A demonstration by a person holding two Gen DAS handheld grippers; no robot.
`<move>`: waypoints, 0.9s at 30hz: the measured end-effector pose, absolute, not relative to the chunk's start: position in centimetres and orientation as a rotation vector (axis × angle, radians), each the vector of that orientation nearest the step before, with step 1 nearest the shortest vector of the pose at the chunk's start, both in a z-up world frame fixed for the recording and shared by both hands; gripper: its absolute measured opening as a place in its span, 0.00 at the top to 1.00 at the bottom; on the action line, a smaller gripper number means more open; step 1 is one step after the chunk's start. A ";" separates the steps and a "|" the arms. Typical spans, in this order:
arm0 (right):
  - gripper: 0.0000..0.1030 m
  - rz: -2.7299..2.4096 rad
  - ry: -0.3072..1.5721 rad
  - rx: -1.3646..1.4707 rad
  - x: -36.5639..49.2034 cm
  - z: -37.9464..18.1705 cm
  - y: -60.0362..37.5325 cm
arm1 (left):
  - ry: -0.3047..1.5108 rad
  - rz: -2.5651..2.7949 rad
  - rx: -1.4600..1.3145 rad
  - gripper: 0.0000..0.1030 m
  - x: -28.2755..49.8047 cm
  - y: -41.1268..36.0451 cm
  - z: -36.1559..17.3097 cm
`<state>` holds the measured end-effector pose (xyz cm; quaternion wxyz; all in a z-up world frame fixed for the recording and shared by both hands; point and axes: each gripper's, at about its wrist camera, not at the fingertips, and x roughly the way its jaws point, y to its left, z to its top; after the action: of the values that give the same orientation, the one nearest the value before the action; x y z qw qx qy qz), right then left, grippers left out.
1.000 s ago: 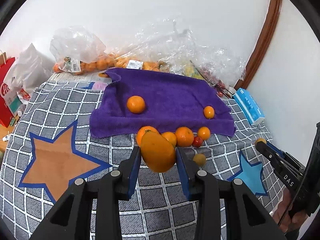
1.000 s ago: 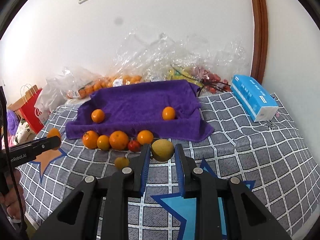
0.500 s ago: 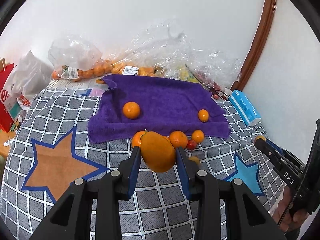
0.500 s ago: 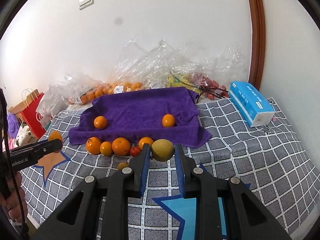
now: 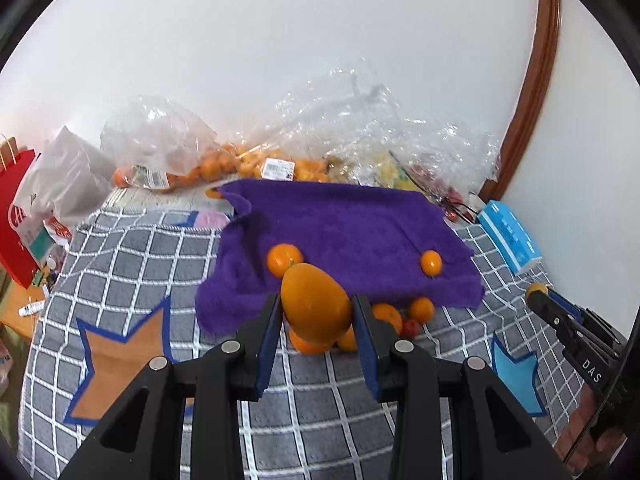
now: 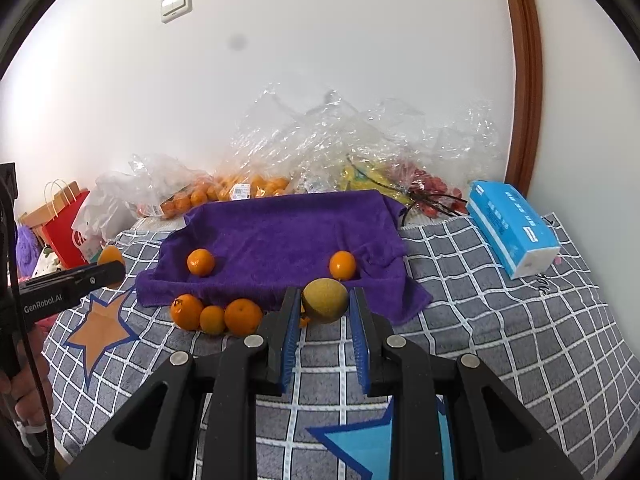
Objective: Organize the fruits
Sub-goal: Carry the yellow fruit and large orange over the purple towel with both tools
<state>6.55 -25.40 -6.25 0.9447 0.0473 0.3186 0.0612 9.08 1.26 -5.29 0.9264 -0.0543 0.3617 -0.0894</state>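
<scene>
On my left I have the left claw [image 5: 316,312] clamped on a large orange fruit [image 5: 314,306], held up above the near edge of the purple towel [image 5: 340,224]. Along the back edge of the grid-patterned blanket [image 5: 132,260], starting at the left, a red paper bag [image 5: 16,216] stands beside a white plastic bag [image 5: 60,184]; what they hold I cannot make out. Next comes a clear bag of small oranges [image 5: 192,168] with a printed label, then crumpled clear wrapping [image 6: 360,136] over yellow fruit and a bunch of red fruit [image 6: 430,186], all against the wall. The towel lies spread in the middle of the blanket and carries two mandarins: one [image 6: 201,262] near its left side, one [image 6: 342,265] near its right. A row of three oranges [image 6: 216,314] sits on the blanket, touching the towel's near edge. My right claw [image 6: 325,306] is gripping a yellowish-green round fruit [image 6: 325,300] just above that same near edge, right of the row. At the far right a blue tissue box [image 6: 510,224] lies on the blanket near the wall corner.
</scene>
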 end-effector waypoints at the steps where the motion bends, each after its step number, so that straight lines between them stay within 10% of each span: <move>1: 0.76 0.125 0.649 0.096 6.9 -6.3 -25.4 | 0.739 -0.180 -0.110 0.67 9.3 1.3 -5.2; 27: 0.76 0.133 0.635 0.067 16.5 -7.0 -25.4 | 0.776 -0.165 -0.118 0.67 18.0 1.1 -7.3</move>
<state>16.54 -25.37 -7.01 0.9472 0.0331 0.3121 0.0653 17.97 1.09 -7.32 0.9206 -0.0572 0.3779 -0.0801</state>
